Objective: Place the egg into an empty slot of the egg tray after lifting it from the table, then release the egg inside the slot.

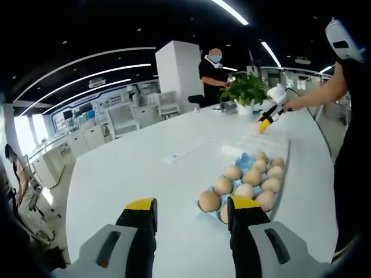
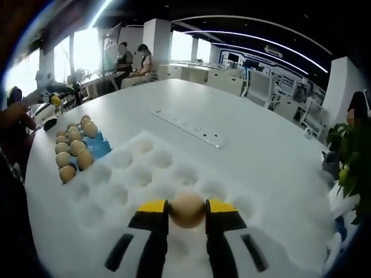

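Observation:
A tan egg (image 2: 186, 209) is pinched between the yellow tips of my right gripper (image 2: 186, 207), just above the empty slots of a white egg tray (image 2: 133, 174). In the left gripper view that white tray (image 1: 255, 142) lies beyond a blue tray (image 1: 243, 159) that holds several brown eggs (image 1: 252, 176). The right gripper (image 1: 264, 123) hovers over the white tray's far end, held by a person's hand. My left gripper (image 1: 192, 205) is open above the table with nothing between its fingers, and the blue tray's near corner sits behind its right jaw.
A white power strip (image 2: 188, 130) lies on the white table (image 1: 133, 174) past the trays. A potted plant (image 1: 246, 90) stands at the table's far end. The blue tray (image 2: 101, 145) sits left of the white one. People and desks are around the room.

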`<state>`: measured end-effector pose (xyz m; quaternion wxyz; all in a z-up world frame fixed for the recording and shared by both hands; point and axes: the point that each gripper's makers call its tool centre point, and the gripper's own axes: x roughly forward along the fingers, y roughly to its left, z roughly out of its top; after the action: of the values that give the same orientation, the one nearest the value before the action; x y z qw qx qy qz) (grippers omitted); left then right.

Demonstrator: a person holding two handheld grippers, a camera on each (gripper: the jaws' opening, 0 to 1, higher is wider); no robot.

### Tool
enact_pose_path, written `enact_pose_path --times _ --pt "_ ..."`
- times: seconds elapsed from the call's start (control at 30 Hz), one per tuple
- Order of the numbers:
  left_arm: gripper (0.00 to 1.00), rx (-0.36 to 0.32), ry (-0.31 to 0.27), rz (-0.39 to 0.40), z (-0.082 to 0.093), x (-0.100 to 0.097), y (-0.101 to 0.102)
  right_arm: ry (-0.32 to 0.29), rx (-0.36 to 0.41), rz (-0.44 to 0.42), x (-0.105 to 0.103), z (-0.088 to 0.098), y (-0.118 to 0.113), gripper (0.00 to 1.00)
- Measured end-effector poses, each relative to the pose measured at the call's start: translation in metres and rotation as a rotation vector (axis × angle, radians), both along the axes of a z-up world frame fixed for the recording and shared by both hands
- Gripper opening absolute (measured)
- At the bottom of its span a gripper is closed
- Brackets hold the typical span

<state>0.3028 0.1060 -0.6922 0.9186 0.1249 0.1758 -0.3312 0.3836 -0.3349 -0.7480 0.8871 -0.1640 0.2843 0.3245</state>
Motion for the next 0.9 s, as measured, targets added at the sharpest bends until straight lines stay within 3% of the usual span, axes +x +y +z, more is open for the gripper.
enact_pose_path --times 0.23,0.5,0.9 --pt "0.49 -0.002 -0.005 0.001 0.001 0.0 -0.001 -0.034 0.036 0.037 -0.002 0.014 0.017 0.24" --pt "0.49 -0.004 -0.008 -0.001 0.002 0.0 -0.001 -0.039 0.021 0.079 -0.006 0.011 0.027 0.24" --pt "0.49 -0.003 -0.006 -0.003 0.001 -0.001 -0.002 -0.047 0.059 0.142 -0.011 0.015 0.055 0.25"
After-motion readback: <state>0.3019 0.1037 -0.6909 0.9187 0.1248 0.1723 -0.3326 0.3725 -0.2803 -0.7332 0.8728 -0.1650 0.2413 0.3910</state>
